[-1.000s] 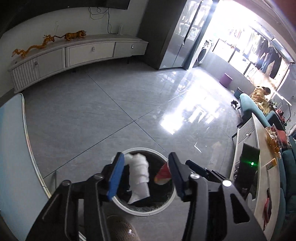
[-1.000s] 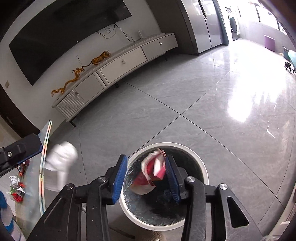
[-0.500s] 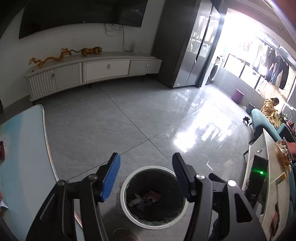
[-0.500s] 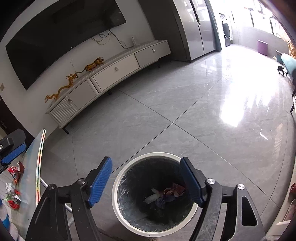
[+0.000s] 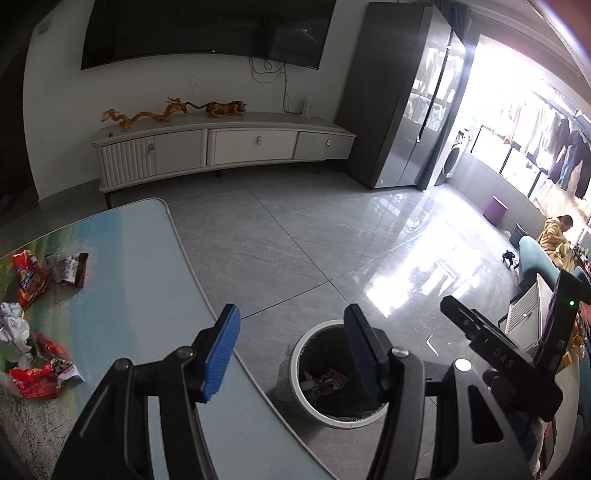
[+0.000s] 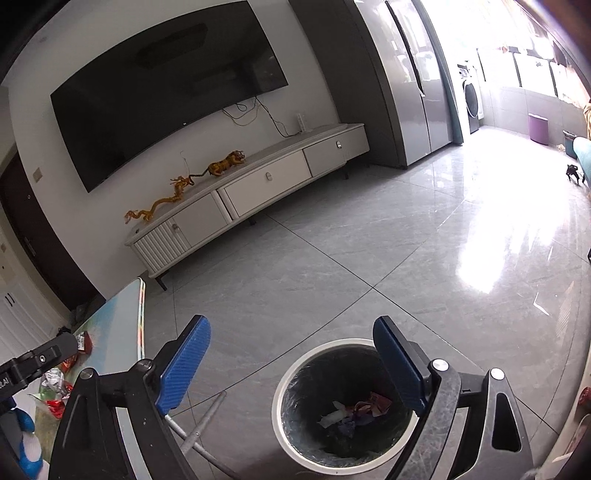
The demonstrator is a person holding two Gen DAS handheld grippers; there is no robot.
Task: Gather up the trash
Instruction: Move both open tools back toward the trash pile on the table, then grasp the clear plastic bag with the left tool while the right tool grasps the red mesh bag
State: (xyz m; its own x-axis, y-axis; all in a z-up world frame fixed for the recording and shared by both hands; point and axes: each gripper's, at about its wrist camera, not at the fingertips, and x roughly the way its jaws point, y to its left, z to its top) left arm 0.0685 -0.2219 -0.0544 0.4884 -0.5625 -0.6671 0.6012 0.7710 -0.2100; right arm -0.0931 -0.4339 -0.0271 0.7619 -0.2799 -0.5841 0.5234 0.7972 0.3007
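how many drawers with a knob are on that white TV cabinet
4 knobbed fronts show on the white TV cabinet, left to right: the ribbed door, then three plain fronts. Whether each is a drawer or a door is unclear.

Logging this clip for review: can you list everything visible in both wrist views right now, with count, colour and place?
Trash bin: one, white rim, dark liner, on floor; wrappers inside.
Snack wrappers: several, mostly red, left part of the table.
Crumpled tissue: one, white, among the wrappers.
Table: one, pale blue printed top, left of the bin.
TV: one, black, on the wall.
TV cabinet: one, white, under the TV.
Dragon and tiger figurines: two, golden, on the cabinet.
Stool: one, purple, near the window.
Seated person: one, yellow top, far right.
Left gripper: blue pads, open, empty.
Right gripper: blue pads, jaws just opened, empty, above the bin.
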